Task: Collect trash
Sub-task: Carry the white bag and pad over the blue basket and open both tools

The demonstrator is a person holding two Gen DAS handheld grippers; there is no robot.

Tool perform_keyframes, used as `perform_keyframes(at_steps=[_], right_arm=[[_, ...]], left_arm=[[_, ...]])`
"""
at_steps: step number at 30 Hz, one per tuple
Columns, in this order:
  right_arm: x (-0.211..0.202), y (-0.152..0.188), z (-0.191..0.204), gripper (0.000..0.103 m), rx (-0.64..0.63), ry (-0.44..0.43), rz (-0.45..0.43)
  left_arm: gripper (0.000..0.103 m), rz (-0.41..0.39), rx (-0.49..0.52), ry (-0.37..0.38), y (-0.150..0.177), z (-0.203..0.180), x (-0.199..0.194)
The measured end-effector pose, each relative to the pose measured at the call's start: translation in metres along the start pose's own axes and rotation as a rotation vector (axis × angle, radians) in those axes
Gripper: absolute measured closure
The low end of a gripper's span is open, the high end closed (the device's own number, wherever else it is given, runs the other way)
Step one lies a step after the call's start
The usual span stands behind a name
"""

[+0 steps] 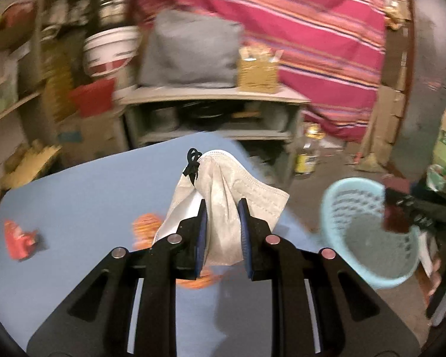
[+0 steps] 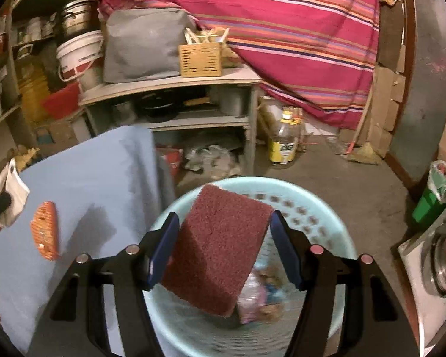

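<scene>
the blue table (image 1: pixel 89 196) is taking up the left of both views, and the pale bin (image 2: pixel 336 238) is sitting just off its right edge, with a pinkish wrapper (image 2: pixel 258 300) lying at the bottom. the right gripper (image 2: pixel 223 244) is hanging over the bin with its jaws fairly wide, the maroon pad (image 2: pixel 220 250) wedged tilted between them; it is touching the left jaw, but contact on the right is hard to tell, so the hold looks loose. the left gripper (image 1: pixel 223 229) is pinching a white mask (image 1: pixel 223 196) over the table, jaws nearly closed on the bunched cloth. an orange wrapper (image 2: pixel 46 232) and a red scrap (image 1: pixel 17 238) are lying on the table.

risks: the mask is floppy, so it could be catching the rim and falling outside. the left gripper, swinging right, could be knocking the bin or the right tool.
</scene>
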State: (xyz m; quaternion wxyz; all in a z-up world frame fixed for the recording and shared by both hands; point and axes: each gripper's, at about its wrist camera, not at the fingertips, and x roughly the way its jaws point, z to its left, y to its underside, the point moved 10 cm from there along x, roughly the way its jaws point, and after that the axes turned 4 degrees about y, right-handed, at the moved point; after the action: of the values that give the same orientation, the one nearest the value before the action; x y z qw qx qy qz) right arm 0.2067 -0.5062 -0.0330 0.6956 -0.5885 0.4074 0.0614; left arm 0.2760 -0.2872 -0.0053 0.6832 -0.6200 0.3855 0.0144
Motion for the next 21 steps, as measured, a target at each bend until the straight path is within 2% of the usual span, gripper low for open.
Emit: perform_keyframes(at_steps=[4, 9, 21], right_arm=[[0.005, 0.002, -0.026, 0.040, 0.012, 0.003, 0.007], [0.008, 0.000, -0.053, 0.040, 0.073, -0.007, -0.006], [0.025, 0.010, -0.090, 0.040, 0.181, -0.012, 0.016]], left_arm=[[0.084, 0.004, 0.018, 0.079, -0.001, -0.061, 0.018], [0.084, 0.038, 0.043, 0.137, 0.015, -0.115, 0.044], [0.084, 0.121, 0.062, 0.196, 0.031, -0.168, 0.090]])
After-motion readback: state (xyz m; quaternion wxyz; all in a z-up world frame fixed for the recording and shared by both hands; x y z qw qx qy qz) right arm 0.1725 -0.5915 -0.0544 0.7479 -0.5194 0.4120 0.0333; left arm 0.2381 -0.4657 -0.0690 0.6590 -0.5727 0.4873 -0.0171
